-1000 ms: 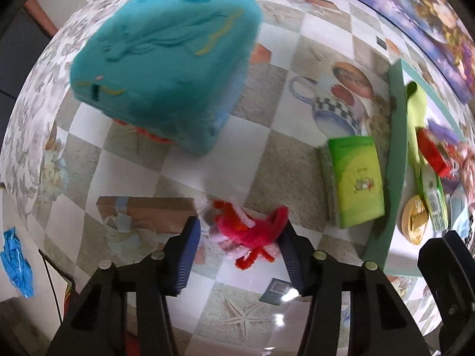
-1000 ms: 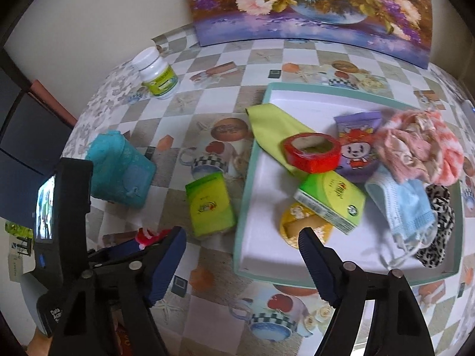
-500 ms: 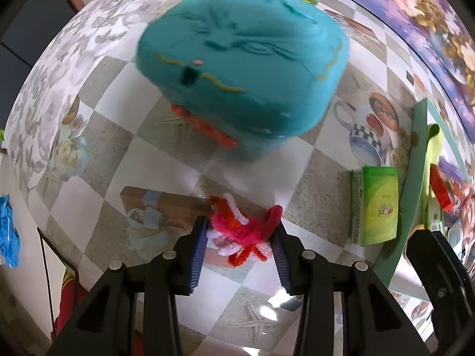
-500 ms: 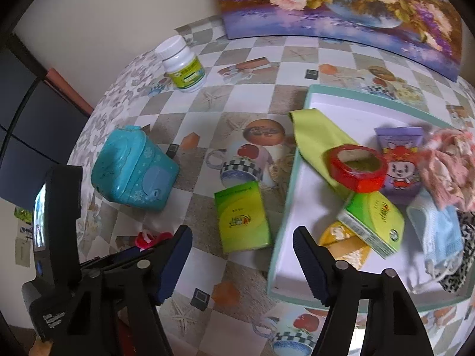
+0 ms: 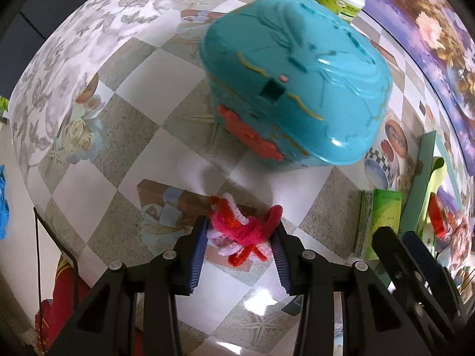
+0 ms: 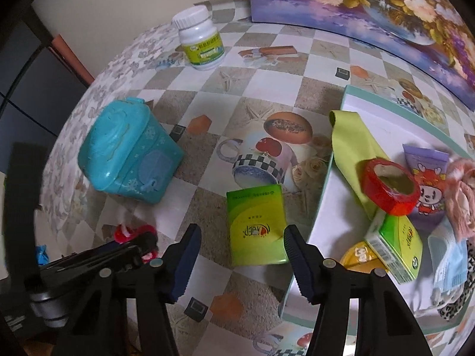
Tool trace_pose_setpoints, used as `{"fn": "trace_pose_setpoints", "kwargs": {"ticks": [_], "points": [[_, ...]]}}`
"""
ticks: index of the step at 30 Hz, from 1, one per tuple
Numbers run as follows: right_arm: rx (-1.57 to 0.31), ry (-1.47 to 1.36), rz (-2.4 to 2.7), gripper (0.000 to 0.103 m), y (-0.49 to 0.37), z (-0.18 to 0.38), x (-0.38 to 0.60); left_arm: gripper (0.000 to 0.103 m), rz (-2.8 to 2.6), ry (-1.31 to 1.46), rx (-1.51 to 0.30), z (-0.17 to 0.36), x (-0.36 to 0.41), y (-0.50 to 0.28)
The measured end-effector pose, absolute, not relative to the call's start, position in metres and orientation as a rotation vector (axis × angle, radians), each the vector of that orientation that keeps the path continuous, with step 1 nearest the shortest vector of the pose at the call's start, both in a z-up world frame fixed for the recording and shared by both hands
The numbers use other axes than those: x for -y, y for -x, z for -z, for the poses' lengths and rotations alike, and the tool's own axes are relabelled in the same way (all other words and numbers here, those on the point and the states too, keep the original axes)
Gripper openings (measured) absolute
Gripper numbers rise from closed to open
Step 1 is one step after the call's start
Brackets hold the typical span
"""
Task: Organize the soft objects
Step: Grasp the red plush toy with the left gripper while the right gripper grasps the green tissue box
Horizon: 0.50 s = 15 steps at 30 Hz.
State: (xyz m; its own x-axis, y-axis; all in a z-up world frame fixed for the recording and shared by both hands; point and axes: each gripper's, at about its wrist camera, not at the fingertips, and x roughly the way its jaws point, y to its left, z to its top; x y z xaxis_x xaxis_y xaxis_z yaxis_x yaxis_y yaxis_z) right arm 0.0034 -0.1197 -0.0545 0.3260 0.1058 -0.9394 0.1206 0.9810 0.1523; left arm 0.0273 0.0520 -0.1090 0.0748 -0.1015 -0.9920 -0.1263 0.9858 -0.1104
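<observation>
Overhead, both cameras look down on a table (image 6: 299,68) under a checkered cloth printed with cups, starfish and roses. Largest, at the right edge of the right wrist view, a pale green tray (image 6: 326,195) holds a yellow-green cloth (image 6: 353,142), a roll of red tape (image 6: 389,187), a purple tube printed with a cartoon figure (image 6: 427,178), a green box (image 6: 397,246), a pink fluffy item (image 6: 463,195) and a blue face mask (image 6: 448,261). Left of it stands a teal lidded box (image 5: 294,89). A green tissue packet (image 6: 256,225) lies just beside the tray; its script is too small to read. A white bottle with a green label (image 6: 202,41), text illegible, stands at the far edge. The left gripper (image 5: 239,244) points straight down, its pads clamped on a pink-and-red pipe-cleaner toy (image 5: 243,228) in front of the teal box. The right gripper (image 6: 242,262), tilted steeply down, hovers over the packet; its jaws have just been narrowing and grip nothing.
</observation>
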Motion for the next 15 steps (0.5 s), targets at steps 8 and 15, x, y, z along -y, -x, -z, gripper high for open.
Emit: {"fn": "trace_pose_setpoints", "kwargs": {"ticks": [8,15], "points": [[-1.256,-0.174,0.045,0.062,-0.016,0.065,0.121,0.043,-0.020,0.219,-1.502,0.117,-0.063,-0.027],[-1.252,-0.165,0.051,0.061,-0.024,0.067,0.122,0.043,-0.025,0.232,-1.505,0.111,-0.064,-0.030]]}}
